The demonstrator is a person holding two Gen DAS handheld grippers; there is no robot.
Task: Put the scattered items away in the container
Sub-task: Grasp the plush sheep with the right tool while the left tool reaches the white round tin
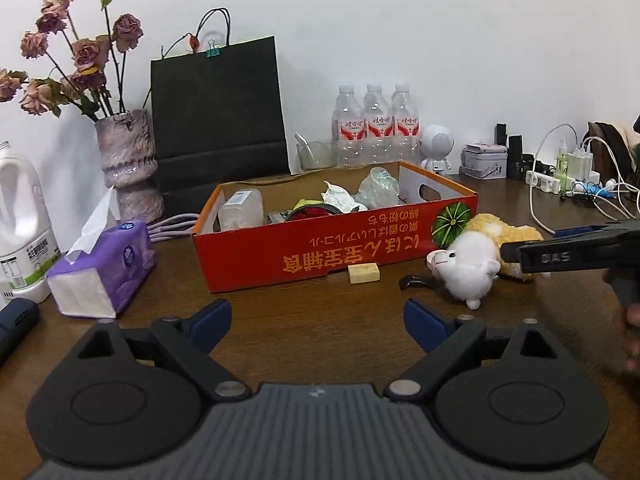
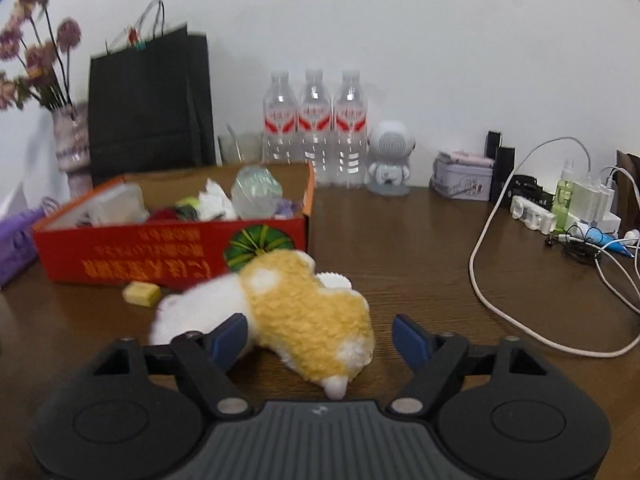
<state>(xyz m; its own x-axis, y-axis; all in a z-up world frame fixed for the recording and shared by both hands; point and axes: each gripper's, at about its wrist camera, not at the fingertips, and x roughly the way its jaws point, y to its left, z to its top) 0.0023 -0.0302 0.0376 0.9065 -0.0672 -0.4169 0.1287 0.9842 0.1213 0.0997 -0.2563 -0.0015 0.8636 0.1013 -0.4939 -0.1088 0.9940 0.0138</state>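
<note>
Left wrist view
- Left gripper [image 1: 317,322]: its two blue-tipped fingers are wide apart, with nothing between them, over the brown wooden table [image 1: 320,308].
- Box: the red and orange cardboard box [image 1: 320,256] sits in the middle of the table, already full of bits and pieces.
- Toy: the fluffy white and yellow stuffed animal [image 1: 476,264] lies on the table just beside the box's right corner.
- Small things: a pale yellow block [image 1: 363,273] lies just in front of the box; a small black curved piece [image 1: 414,281] lies near the toy's face.
- Right gripper: its black arm [image 1: 568,250] comes in from the right, over the toy's yellow back.
- Other things: a purple tissue pack [image 1: 104,268] sits left of the box.

Right wrist view
- Right gripper [image 2: 319,336]: the fingers are apart. The toy [image 2: 308,316] lies between them. The left finger [image 2: 228,338] is at the toy's white side; I cannot tell if it touches. The right finger is clear of it.
- Box [image 2: 168,252]: behind the toy, to the left.
- Block [image 2: 142,293]: in front of the box, left of the toy.
</note>
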